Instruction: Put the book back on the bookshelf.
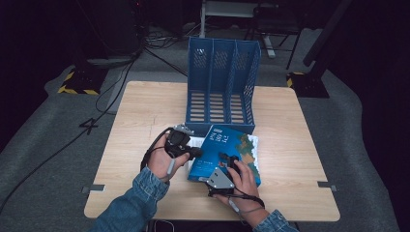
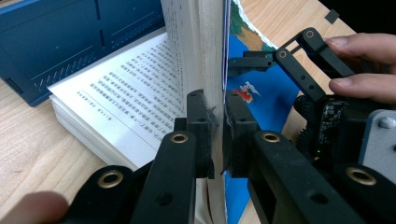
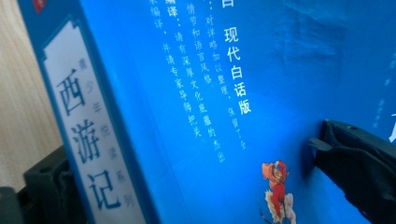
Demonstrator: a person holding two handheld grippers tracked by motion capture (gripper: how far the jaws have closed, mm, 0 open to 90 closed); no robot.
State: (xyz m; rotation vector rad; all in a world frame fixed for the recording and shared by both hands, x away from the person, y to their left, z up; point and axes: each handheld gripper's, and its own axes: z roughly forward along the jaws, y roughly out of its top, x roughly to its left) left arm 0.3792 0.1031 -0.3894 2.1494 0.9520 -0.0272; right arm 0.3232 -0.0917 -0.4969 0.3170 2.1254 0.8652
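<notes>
One counter point(image 1: 145, 111), one book point(image 1: 227, 150), one blue file rack point(image 1: 222, 82) and two grippers make up the scene. At the left of the high view the left gripper point(image 1: 186, 151) lies in the person's left hand point(image 1: 162, 164), near the counter's front edge. Its own view shows its jaws closed tight on a lifted wad of pages together with the blue front cover point(image 2: 261, 93), which stand on edge between them; the remaining pages point(image 2: 121, 98) lie flat and open to printed text. A blurred fingertip cuts into the lower left corner of that view.

The book lies just in front of the file rack, whose three upright compartments all stand empty. The rack's far end is partly lost against the dark floor behind the counter.

To the right, the right gripper point(image 1: 227, 162) rests in the right hand point(image 1: 241, 181) on the book's cover. Its jaws are spread wide, one on each side of the spine point(image 3: 88, 154): one jaw lies low at the left, largely hidden behind the spine, the other against the cover at the right. Whether they press on the book is hard to make out. The cover's small print is too blurred to read
</notes>
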